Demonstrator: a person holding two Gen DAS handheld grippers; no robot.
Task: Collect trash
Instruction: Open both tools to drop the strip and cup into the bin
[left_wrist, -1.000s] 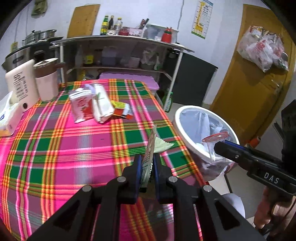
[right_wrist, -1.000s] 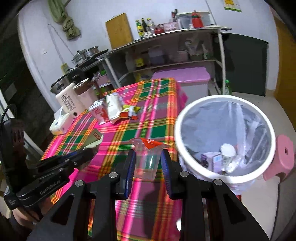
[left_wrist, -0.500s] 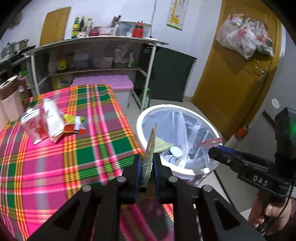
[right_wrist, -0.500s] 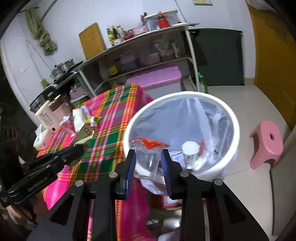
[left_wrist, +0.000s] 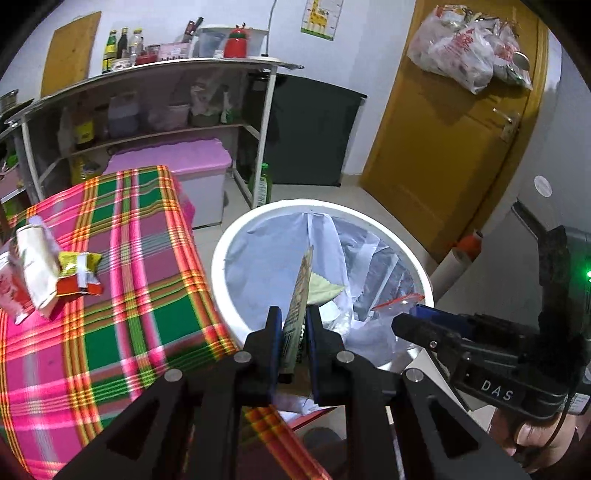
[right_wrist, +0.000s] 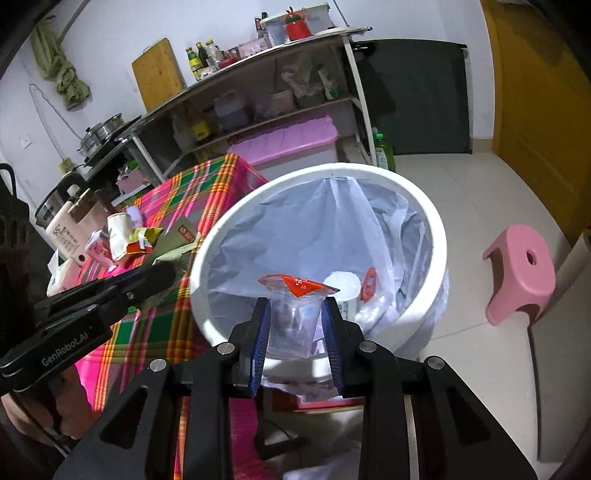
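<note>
My left gripper (left_wrist: 292, 325) is shut on a flat greenish wrapper (left_wrist: 300, 291), held edge-on over the near rim of the white trash bin (left_wrist: 236, 236). My right gripper (right_wrist: 295, 325) is shut on a clear plastic cup with a torn red lid (right_wrist: 293, 314), held over the bin's near rim (right_wrist: 439, 240). The bin has a pale plastic liner and holds a white cup (right_wrist: 345, 291) and other scraps. More wrappers and cartons (left_wrist: 48, 273) lie on the plaid tablecloth (left_wrist: 122, 295), also seen in the right wrist view (right_wrist: 125, 236). The right gripper shows in the left wrist view (left_wrist: 413, 317).
A pink stool (right_wrist: 521, 273) stands on the tiled floor right of the bin. A metal shelf with bottles (left_wrist: 147, 96) and a pink-lidded box (left_wrist: 173, 166) stand behind the table. A yellow door (left_wrist: 443, 147) with hanging bags is at the right. A kettle and jug (right_wrist: 70, 225) stand on the table's far side.
Both grippers have swung from over the table to over the bin, carrying the wrapper and the cup. Both grips are unchanged.
</note>
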